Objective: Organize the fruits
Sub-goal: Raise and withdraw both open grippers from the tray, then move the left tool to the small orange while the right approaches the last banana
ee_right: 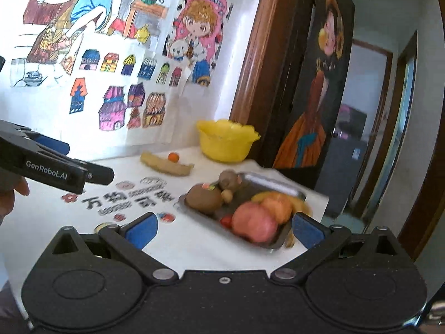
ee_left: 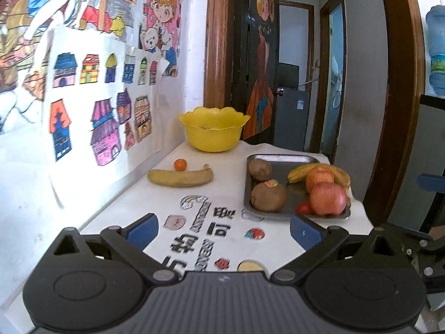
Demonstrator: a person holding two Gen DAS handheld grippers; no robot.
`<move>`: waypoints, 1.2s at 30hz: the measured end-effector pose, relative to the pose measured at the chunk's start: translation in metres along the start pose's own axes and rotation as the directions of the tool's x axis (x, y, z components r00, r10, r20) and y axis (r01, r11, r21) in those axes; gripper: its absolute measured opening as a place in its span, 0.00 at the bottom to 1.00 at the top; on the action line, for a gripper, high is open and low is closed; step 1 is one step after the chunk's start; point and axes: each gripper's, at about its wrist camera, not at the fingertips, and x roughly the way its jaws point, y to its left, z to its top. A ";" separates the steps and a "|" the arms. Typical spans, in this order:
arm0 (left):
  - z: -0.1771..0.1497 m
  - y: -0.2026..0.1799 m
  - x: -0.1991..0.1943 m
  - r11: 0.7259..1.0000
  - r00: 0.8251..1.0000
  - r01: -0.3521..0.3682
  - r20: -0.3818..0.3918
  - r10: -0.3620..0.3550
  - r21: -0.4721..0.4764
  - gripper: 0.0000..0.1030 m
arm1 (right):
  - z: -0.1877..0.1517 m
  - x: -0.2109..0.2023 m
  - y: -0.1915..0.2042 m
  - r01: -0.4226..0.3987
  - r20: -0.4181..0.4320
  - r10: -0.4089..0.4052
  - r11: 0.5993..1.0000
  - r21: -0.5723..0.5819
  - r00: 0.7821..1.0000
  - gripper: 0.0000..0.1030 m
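Note:
A metal tray (ee_left: 278, 158) (ee_right: 278, 183) on the white table holds two kiwis (ee_left: 268, 197) (ee_right: 204, 198), two apples (ee_left: 328, 198) (ee_right: 254, 222), bananas (ee_left: 301, 171) and a small red tomato (ee_left: 303, 208) (ee_right: 226, 221). A loose banana (ee_left: 180, 177) (ee_right: 167, 165) and a small orange (ee_left: 180, 164) (ee_right: 173, 157) lie left of it. A yellow bowl (ee_left: 213, 128) (ee_right: 225, 140) stands at the back. My left gripper (ee_left: 224, 228) is open and empty over the table's front. My right gripper (ee_right: 224, 226) is open and empty just before the tray.
Children's drawings (ee_left: 91, 89) cover the wall along the table's left side. Stickers and printed characters (ee_left: 205, 231) lie on the tabletop. A dark door with a painting (ee_left: 261, 55) and a doorway stand behind. The left gripper's body (ee_right: 52, 167) shows at left in the right wrist view.

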 end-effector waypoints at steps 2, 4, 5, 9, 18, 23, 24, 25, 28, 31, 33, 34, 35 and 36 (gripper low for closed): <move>-0.004 0.002 -0.004 1.000 1.000 -0.011 -0.001 0.011 0.002 0.99 | -0.004 0.004 0.003 -0.001 -0.029 0.001 1.000 0.012 1.000 0.99; -0.006 0.005 -0.002 1.000 1.000 -0.016 -0.013 0.016 -0.003 1.00 | -0.009 0.011 0.002 -0.008 -0.064 0.011 0.999 0.048 0.998 0.99; -0.007 0.007 0.000 1.000 1.000 -0.018 -0.023 0.018 -0.009 1.00 | -0.010 0.017 0.001 -0.016 -0.083 0.021 0.998 0.064 0.996 0.99; -0.009 0.015 0.019 1.000 0.998 -0.021 -0.063 0.020 -0.012 1.00 | -0.014 0.047 -0.004 -0.042 -0.121 0.054 0.994 0.098 0.991 0.99; 0.010 0.042 0.090 1.000 0.993 -0.019 -0.114 0.021 0.020 0.99 | 0.015 0.122 -0.034 -0.115 -0.147 0.149 0.969 0.217 0.978 0.99; 0.051 0.049 0.119 0.999 0.974 -0.009 -0.226 0.016 0.031 0.99 | 0.061 0.131 -0.039 -0.065 -0.226 0.131 0.959 0.277 0.965 0.99; 0.060 0.050 0.122 0.999 0.970 -0.008 -0.242 0.019 0.045 0.99 | 0.071 0.130 -0.038 -0.049 -0.244 0.120 0.960 0.277 0.962 0.99; 0.071 0.051 0.127 0.998 0.964 -0.008 -0.266 0.023 0.058 0.99 | 0.080 0.131 -0.036 -0.036 -0.261 0.108 0.963 0.268 0.959 0.99; 0.105 0.058 0.143 0.998 0.946 -0.002 -0.323 0.022 0.060 0.99 | 0.101 0.138 -0.029 0.006 -0.333 0.084 0.966 0.260 0.939 0.99; 0.135 0.063 0.165 0.996 0.934 -0.011 -0.354 0.040 0.084 0.99 | 0.117 0.149 -0.022 0.052 -0.375 0.071 0.950 0.308 0.925 0.99; 0.150 0.067 0.179 0.995 0.937 -0.008 -0.348 0.041 0.096 0.99 | 0.123 0.158 -0.017 0.084 -0.395 0.063 0.935 0.344 0.917 0.99; 0.156 0.068 0.186 0.994 0.939 -0.007 -0.342 0.042 0.105 0.99 | 0.127 0.165 -0.013 0.101 -0.408 0.061 0.926 0.364 0.911 0.99; 0.161 0.069 0.195 0.993 0.939 -0.007 -0.340 0.046 0.114 0.99 | 0.130 0.170 -0.010 0.109 -0.418 0.063 0.920 0.376 0.906 0.99; 0.165 0.070 0.202 0.993 0.938 -0.009 -0.342 0.050 0.120 0.99 | 0.133 0.176 -0.006 0.108 -0.423 0.072 0.916 0.386 0.903 0.99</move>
